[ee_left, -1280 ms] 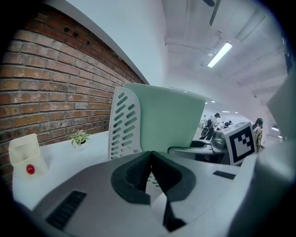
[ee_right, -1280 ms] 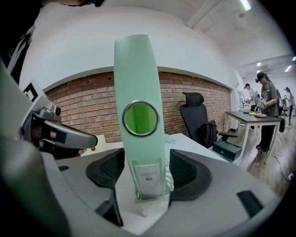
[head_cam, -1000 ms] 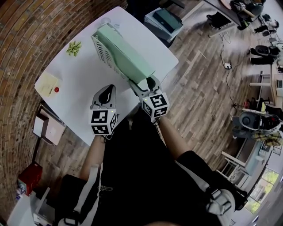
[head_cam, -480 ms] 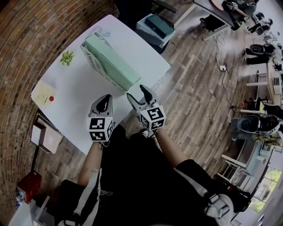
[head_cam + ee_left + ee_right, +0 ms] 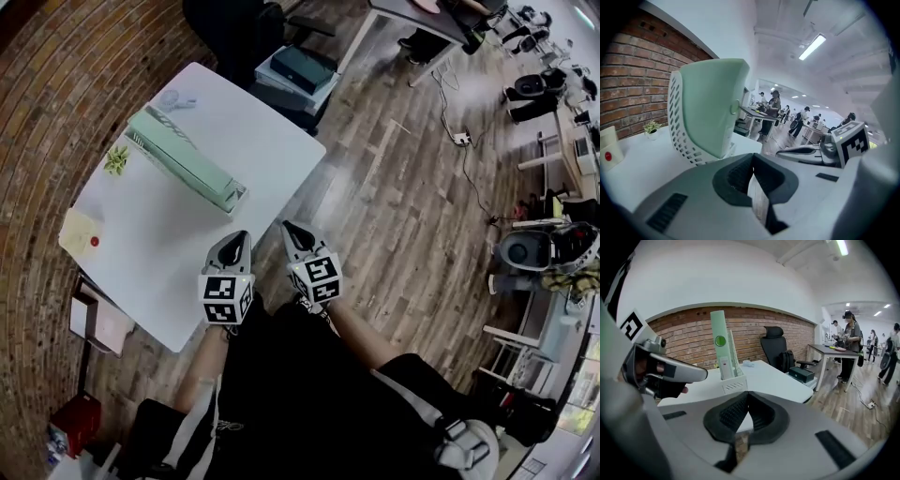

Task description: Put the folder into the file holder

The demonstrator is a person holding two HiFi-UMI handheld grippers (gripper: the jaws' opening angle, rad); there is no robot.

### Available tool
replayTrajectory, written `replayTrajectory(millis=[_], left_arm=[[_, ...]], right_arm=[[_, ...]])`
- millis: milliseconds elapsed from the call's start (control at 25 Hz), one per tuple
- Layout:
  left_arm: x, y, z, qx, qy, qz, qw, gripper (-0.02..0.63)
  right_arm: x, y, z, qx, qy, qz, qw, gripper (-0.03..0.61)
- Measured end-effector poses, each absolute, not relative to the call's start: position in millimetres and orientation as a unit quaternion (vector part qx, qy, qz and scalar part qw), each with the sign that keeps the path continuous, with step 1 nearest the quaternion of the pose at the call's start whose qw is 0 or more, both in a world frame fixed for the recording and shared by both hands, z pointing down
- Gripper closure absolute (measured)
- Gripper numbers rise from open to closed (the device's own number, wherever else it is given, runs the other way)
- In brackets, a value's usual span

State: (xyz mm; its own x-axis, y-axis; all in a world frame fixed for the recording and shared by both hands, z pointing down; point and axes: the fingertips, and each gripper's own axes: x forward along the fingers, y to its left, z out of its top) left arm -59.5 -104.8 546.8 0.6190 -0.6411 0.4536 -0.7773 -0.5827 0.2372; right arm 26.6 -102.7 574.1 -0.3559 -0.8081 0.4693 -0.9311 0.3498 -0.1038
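Folder [image 5: 183, 161] in file holder [image 5: 238, 191]; spine label [image 5: 720, 340] visible only right gripper view.

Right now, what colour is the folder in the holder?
Pale mint green folder, in the white file holder; left gripper view shows it best.

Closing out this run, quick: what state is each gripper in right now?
Left gripper: shut, holding nothing.
Right gripper: shut, jaws have just been closing, nothing between them.
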Motion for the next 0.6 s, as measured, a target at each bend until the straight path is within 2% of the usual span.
replayTrajectory(millis=[600], left_arm=[[25,-38,548,0.886,-0.369,0.178,0.216,0.594]], right_arm=[[97,-26,564,0.566,-0.785,0.186,0.170,0.569]])
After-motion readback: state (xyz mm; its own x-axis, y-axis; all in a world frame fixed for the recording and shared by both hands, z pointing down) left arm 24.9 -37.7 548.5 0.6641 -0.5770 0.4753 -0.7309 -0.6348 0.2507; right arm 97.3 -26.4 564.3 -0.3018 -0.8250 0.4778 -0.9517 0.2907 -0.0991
